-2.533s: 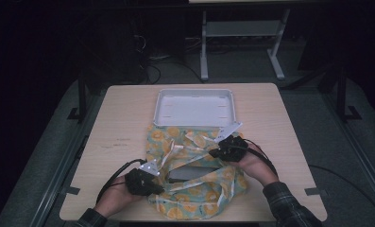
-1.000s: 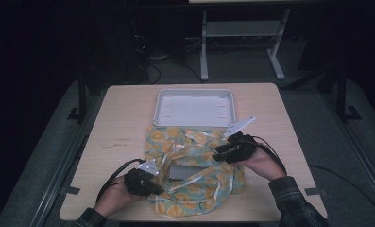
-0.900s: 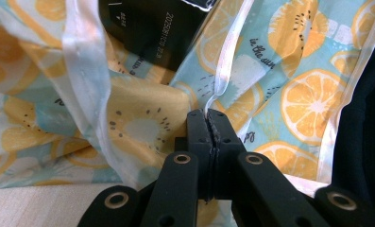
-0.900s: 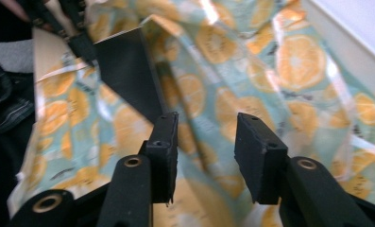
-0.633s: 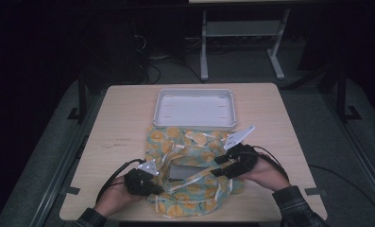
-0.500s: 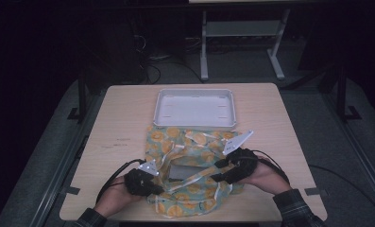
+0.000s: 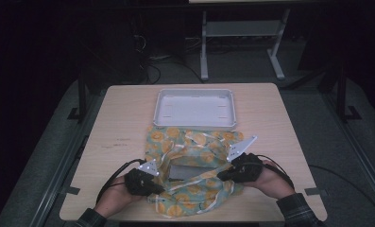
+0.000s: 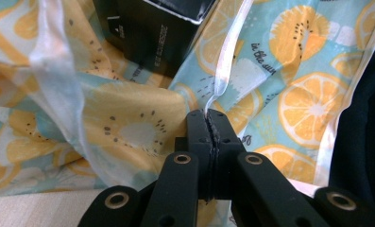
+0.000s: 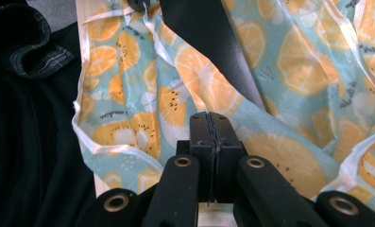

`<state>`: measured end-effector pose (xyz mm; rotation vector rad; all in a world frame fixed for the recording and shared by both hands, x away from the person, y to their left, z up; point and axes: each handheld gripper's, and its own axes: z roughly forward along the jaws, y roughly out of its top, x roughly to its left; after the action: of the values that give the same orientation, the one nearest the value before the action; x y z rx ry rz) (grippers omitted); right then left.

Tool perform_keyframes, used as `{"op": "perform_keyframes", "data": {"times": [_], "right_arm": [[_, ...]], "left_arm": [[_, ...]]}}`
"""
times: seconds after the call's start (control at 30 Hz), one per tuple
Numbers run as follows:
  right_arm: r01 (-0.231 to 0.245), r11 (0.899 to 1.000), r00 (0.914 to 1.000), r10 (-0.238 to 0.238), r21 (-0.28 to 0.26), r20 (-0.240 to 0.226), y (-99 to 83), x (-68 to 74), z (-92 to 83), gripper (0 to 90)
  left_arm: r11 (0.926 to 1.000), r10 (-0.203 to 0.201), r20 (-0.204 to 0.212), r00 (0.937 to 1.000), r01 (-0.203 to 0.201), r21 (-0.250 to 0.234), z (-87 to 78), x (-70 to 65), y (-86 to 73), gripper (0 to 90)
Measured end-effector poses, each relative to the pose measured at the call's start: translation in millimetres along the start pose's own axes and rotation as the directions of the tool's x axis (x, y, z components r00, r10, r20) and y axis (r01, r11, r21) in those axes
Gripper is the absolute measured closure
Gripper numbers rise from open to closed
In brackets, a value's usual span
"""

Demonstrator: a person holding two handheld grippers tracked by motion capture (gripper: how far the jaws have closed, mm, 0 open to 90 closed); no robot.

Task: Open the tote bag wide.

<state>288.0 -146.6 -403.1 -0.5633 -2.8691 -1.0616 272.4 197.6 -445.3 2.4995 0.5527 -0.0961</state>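
A light-blue cloth [image 7: 197, 142] printed with orange slices lies crumpled on the near half of the wooden table [image 7: 123, 123], partly wrapped over a black box [image 7: 185, 171]. My left gripper [image 7: 159, 189] is at the cloth's near left and is shut on its white hem [image 8: 223, 71]; the black box [image 8: 147, 33] lies just beyond the jaws. My right gripper [image 7: 221, 176] sits at the box's right. Its jaws have just been closing and now pinch a fold of the cloth [image 9: 270, 151] at the right gripper's tips [image 9: 208, 118]. The dark box [image 9: 208, 38] shows beyond them.
An empty white tray [image 7: 194, 124] stands behind the cloth at the table's middle back. Bare wood lies left and right of the cloth. A person's hands and a plaid sleeve [image 7: 296, 213] come in at the near edge. Dark floor and a metal stand lie beyond.
My right gripper has moved from the cloth's far right part toward me and inward to the box's right side, and its jaws have shut. The left gripper has stayed put.
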Motion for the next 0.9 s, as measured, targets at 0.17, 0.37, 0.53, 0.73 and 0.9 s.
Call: {"op": "perform_keyframes", "data": {"times": [0.17, 0.37, 0.53, 0.73, 0.9], "right_arm": [[-0.007, 1.000, 1.0000, 0.007, -0.004, 0.000, -8.9, 5.1, -5.7, 88.7], [-0.025, 1.000, 0.9997, 0.025, 0.001, 0.001, -19.1, 10.3, -8.4, 88.7], [-0.057, 0.998, 0.9984, 0.057, 0.009, -0.003, -28.9, 15.1, -10.4, 88.8], [-0.080, 0.995, 0.9968, 0.080, 0.057, 0.004, -43.0, 14.4, -4.7, 88.8], [-0.076, 0.992, 0.9971, 0.075, 0.102, 0.012, -49.4, 7.8, 7.8, 88.8]], "left_arm": [[0.9998, 0.014, -0.005, 0.9999, -0.014, -0.013, -1.2, -1.3, 1.9, 88.7], [0.9989, 0.031, 0.000, 0.9995, -0.031, -0.034, -1.2, -5.1, 5.5, 88.7], [0.9971, 0.053, -0.002, 0.9986, -0.053, -0.054, -1.1, -7.0, 8.6, 88.7], [0.9962, 0.062, 0.012, 0.9980, -0.062, -0.061, 5.0, -8.9, 11.5, 88.7], [0.9974, 0.061, 0.014, 0.9981, -0.060, -0.041, 10.5, -7.8, 12.4, 88.6]]}}
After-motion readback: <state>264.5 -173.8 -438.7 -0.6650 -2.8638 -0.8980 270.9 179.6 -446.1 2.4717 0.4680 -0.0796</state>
